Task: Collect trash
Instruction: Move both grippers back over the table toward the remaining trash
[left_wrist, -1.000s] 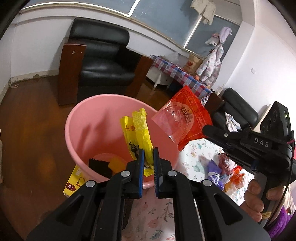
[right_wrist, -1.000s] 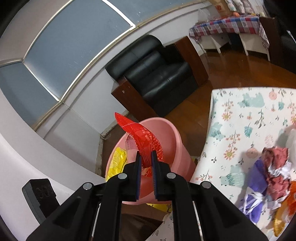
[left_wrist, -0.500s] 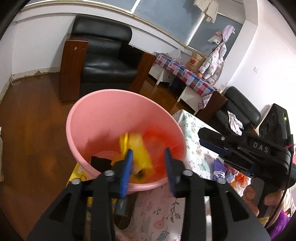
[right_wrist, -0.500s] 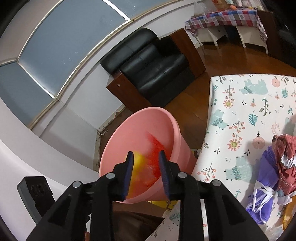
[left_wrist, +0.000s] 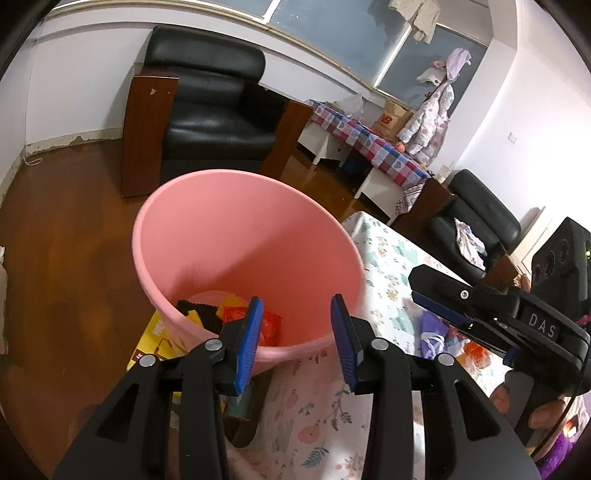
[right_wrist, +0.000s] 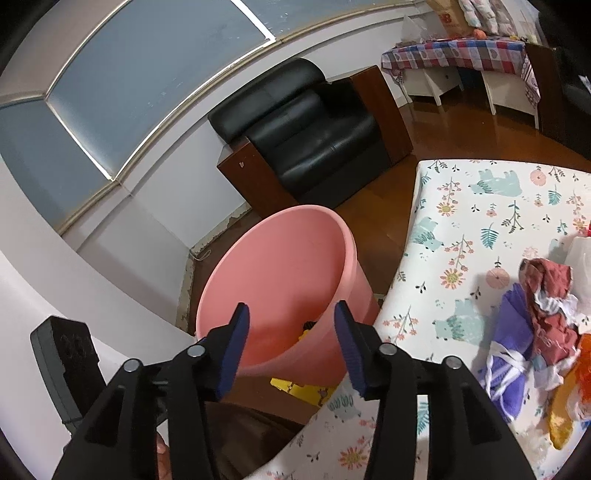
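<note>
Both tools hang over the near rim of the pink bin (left_wrist: 236, 236), and neither has hold of anything. The left tool (left_wrist: 295, 332) stands about half open with only the bin's inside showing between its blue pads. The right tool (right_wrist: 291, 343) is opening at this moment, its jaws also empty over the bin; in the left view it shows just right of the bin, with fingers of the person's hand (left_wrist: 532, 406) wrapped round its handle.

Some trash is already in: at the bottom of the bin lie red and yellow wrappers (left_wrist: 258, 321) beside a dark scrap (left_wrist: 201, 314). A yellow box (right_wrist: 306, 393) sits on the floor against the bin's base, outside it.

The job is not finished, by my reading. On the flowered worktop (right_wrist: 480, 206), well to the right of the bin, a heap of trash (right_wrist: 543, 325) remains: purple, dark red and orange crumpled pieces, touching one another. How many items the heap holds is hard to tell. What is left is to go back to that heap, take pieces, and carry them over to the bin.
</note>
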